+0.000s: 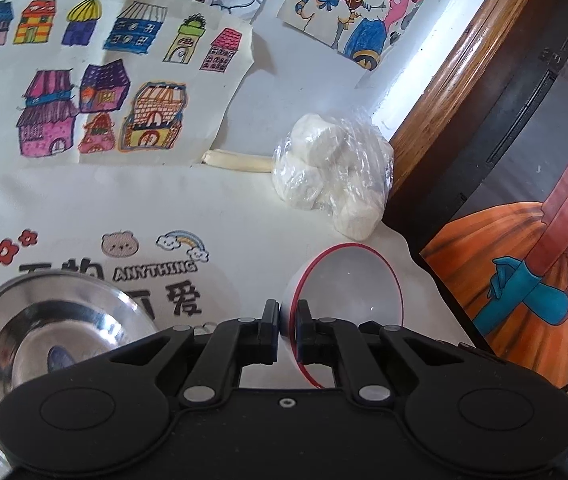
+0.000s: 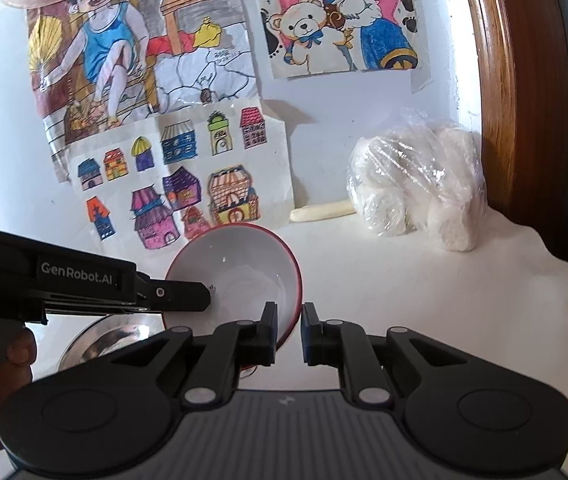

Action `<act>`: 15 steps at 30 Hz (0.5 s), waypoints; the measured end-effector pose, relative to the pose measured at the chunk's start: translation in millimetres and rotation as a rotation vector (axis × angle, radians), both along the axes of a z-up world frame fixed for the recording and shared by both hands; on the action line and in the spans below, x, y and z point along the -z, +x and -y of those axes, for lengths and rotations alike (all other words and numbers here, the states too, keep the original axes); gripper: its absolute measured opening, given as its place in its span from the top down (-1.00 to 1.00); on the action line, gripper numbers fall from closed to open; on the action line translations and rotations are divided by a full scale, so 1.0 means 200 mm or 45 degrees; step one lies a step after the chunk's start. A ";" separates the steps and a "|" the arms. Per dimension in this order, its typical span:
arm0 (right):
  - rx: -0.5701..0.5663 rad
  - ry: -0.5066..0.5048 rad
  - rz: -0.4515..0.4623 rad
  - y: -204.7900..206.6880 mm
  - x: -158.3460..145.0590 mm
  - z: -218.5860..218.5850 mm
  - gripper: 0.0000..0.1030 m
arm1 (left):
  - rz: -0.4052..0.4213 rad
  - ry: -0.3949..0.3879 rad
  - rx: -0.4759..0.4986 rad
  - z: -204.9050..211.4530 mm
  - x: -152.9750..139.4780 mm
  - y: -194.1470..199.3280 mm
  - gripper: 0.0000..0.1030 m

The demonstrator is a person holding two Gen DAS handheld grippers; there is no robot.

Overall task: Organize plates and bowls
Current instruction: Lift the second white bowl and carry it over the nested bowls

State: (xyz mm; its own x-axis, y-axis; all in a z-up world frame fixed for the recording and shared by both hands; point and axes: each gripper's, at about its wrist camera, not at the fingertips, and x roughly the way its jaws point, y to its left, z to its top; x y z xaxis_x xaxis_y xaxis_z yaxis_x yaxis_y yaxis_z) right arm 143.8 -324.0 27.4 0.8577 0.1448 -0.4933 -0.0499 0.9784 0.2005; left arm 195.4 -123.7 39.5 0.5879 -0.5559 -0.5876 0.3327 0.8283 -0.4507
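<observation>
A white bowl with a red rim (image 1: 348, 288) hangs tilted above the table, its mouth turned sideways. My left gripper (image 1: 287, 308) is shut on its near rim; in the right wrist view that gripper (image 2: 204, 294) comes in from the left and pinches the bowl (image 2: 240, 272). A shiny steel plate (image 1: 44, 332) lies on the cloth at lower left, also visible below the left gripper (image 2: 104, 340). My right gripper (image 2: 289, 308) hovers just in front of the bowl's lower right rim. Its jaws stand close together, and the rim passes behind its left finger (image 2: 268, 328).
A clear bag of white lumps (image 1: 332, 176) sits by the wall near a pale stick (image 1: 236, 160). Children's drawings (image 1: 96, 80) cover the wall behind. A wooden frame (image 1: 444, 72) and a pumpkin picture (image 1: 524, 280) bound the right side. A hand (image 2: 0, 368) holds the left gripper.
</observation>
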 end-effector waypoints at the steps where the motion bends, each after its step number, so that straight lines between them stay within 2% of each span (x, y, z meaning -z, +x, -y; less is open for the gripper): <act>1: -0.003 0.003 -0.003 -0.01 0.00 -0.01 0.74 | -0.003 0.000 0.002 -0.01 0.00 -0.01 0.86; 15: -0.020 0.063 -0.036 -0.18 0.05 -0.08 0.74 | -0.108 -0.005 0.066 -0.10 0.12 -0.12 0.86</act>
